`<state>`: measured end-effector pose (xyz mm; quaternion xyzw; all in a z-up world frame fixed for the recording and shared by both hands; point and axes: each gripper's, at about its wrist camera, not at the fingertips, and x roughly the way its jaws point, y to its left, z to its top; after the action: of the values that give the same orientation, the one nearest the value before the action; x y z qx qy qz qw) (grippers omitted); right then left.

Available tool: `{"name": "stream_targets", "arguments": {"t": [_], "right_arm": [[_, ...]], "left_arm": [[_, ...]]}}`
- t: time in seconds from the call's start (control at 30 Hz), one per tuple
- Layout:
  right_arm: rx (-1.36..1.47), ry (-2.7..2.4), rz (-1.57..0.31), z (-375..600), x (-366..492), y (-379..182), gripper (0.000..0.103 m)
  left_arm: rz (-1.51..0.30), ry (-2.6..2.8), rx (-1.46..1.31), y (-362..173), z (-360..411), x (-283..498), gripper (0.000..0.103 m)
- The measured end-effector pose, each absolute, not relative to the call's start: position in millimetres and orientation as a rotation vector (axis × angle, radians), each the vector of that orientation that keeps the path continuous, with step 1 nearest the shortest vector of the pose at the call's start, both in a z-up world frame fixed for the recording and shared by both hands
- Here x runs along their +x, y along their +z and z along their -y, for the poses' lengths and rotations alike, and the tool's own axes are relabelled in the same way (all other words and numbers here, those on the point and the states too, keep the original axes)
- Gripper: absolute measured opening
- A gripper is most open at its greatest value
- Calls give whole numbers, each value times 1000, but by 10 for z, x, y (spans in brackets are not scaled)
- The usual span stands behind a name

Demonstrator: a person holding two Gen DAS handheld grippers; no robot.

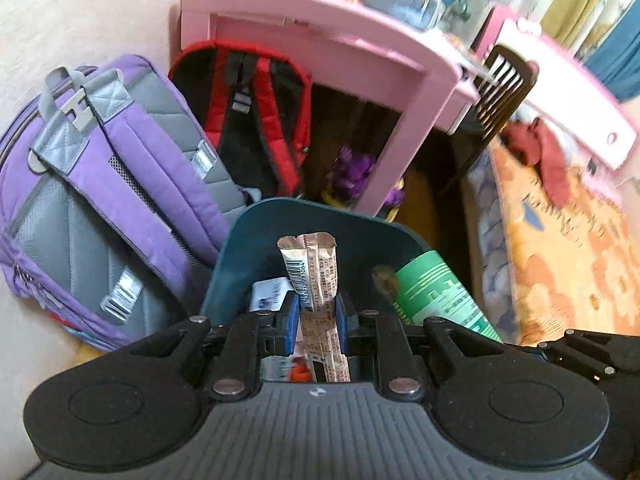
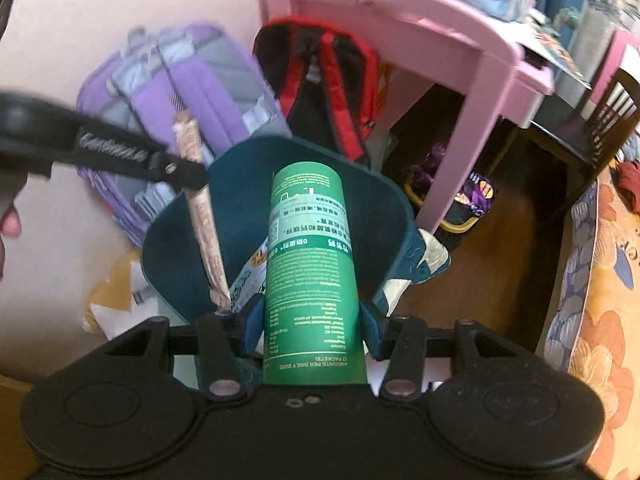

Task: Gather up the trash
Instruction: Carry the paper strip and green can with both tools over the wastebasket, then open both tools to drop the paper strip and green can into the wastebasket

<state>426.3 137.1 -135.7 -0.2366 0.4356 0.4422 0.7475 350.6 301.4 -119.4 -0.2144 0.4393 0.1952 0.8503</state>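
Observation:
My left gripper (image 1: 318, 312) is shut on a long tan stick wrapper (image 1: 312, 268) with a barcode, held upright above a dark teal bin (image 1: 256, 232). My right gripper (image 2: 308, 320) is shut on a green cylindrical tube (image 2: 308, 240), which also hangs over the teal bin (image 2: 184, 216). In the right wrist view the left gripper's black finger and the stick wrapper (image 2: 200, 216) come in from the left. The green tube (image 1: 436, 292) shows at the right of the left wrist view. Packets and paper lie inside the bin, partly hidden.
A purple backpack (image 1: 100, 184) and a red and black backpack (image 1: 260, 112) lean by the wall behind the bin. A pink table (image 1: 360, 52) stands beyond, with a dark chair (image 1: 496, 96) and a flowered bedspread (image 1: 560, 240) at right. Crumpled paper (image 2: 112, 300) lies on the floor.

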Motion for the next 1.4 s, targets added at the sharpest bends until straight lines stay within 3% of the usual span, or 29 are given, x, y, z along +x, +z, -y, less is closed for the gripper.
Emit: {"name": "stream_targets", "arguments": {"t": [0.43,0.97,1.0,1.1,1.17,1.4], "right_arm": [[-705,870,-1020,-1845,4122,-1864,49],[-741,858,-1042,-1918,4016,-1906,50],[-747,859,-1036,-1912,4001,-1896,50],[-738,872,-1024,-1872,3971,-1839,53],[-712,876,-1024,-1822,3971,-1776,53],[-583,905,-1011,-1580,3962,-1475,58]], "left_arm": [[-1184,279,-301,-1833,-3110,3838,19],[-1309,263,-341,-2156,-3217,3866,20],[-1310,264,-349,-2156,-3226,3862,21],[-1298,269,-347,-2122,-3234,3836,40],[-1270,275,-343,-2065,-3237,3808,64],[-1176,264,-321,-1774,-3152,3665,66]]}}
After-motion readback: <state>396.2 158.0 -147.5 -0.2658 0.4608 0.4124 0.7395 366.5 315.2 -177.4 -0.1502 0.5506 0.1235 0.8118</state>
